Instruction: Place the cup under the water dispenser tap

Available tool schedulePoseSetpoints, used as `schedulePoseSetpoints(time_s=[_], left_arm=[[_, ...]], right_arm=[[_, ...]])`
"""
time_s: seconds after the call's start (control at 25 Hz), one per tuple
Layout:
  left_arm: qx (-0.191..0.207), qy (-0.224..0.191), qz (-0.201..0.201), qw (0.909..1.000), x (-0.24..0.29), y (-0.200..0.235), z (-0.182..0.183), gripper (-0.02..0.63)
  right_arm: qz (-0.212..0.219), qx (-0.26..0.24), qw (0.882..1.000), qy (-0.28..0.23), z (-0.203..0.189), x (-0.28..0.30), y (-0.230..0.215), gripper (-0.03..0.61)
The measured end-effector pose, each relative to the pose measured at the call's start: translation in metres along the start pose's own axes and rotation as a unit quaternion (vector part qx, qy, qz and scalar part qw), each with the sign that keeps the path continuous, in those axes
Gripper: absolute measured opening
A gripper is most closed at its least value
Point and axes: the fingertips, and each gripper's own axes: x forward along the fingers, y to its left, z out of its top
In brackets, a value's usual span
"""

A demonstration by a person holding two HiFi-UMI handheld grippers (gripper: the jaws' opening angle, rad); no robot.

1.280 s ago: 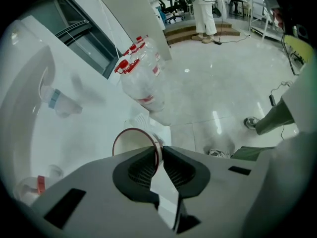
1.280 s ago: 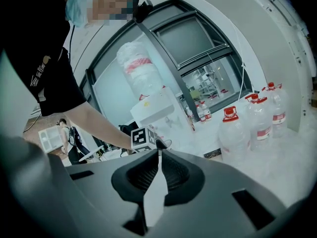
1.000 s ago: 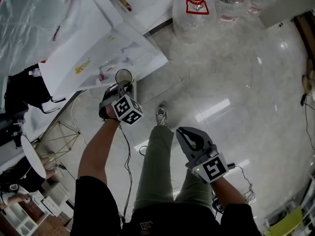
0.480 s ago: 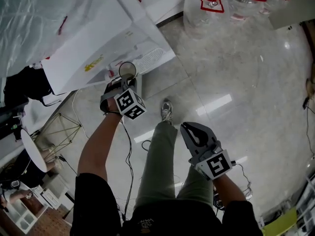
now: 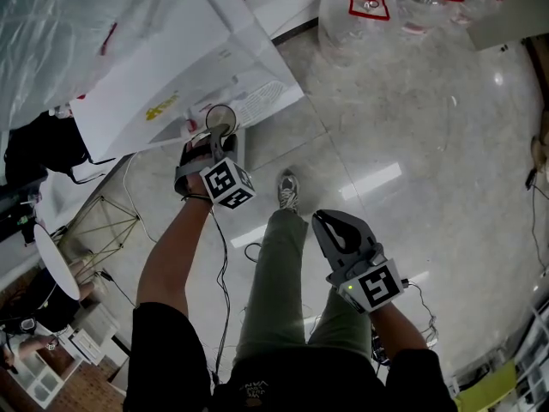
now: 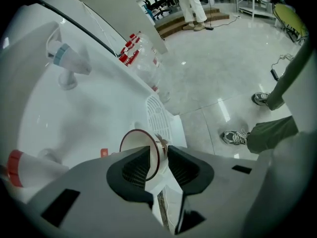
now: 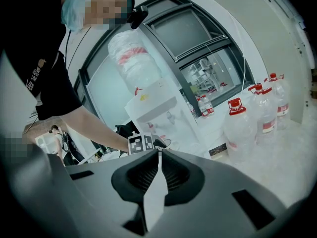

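A white paper cup (image 5: 220, 118) with a red rim stands upright in the recess of the white water dispenser (image 5: 171, 84), beside the drip grille (image 6: 158, 115). In the left gripper view the cup (image 6: 141, 148) sits between the blue tap (image 6: 64, 58) above and the red tap (image 6: 20, 167) at lower left. My left gripper (image 6: 158, 157) has the cup's near wall between its jaws. The jaws are opening, and a thin gap shows at the right pad. My right gripper (image 5: 334, 239) hangs shut and empty over the floor, by the person's leg.
Several large clear water bottles (image 5: 364, 7) with red caps stand on the floor to the right of the dispenser. A big bottle sits on top of the dispenser (image 7: 136, 63). Cables and a wire stand (image 5: 103, 230) lie to the left. Glossy tiled floor (image 5: 412, 127) lies to the right.
The left gripper and the cup have moved a little closer into the dispenser's recess. The right gripper has barely shifted.
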Motion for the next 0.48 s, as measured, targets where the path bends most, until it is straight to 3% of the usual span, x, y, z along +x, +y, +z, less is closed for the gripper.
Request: schedulePoseSetpoints(time_s=[0.48], left_arm=[[-0.039, -0.028, 0.023, 0.9986, -0.031, -0.008, 0.016, 0.14]], right_arm=[[0.011, -0.014, 1.0, 0.003, 0.004, -0.022, 0.006, 0.046]])
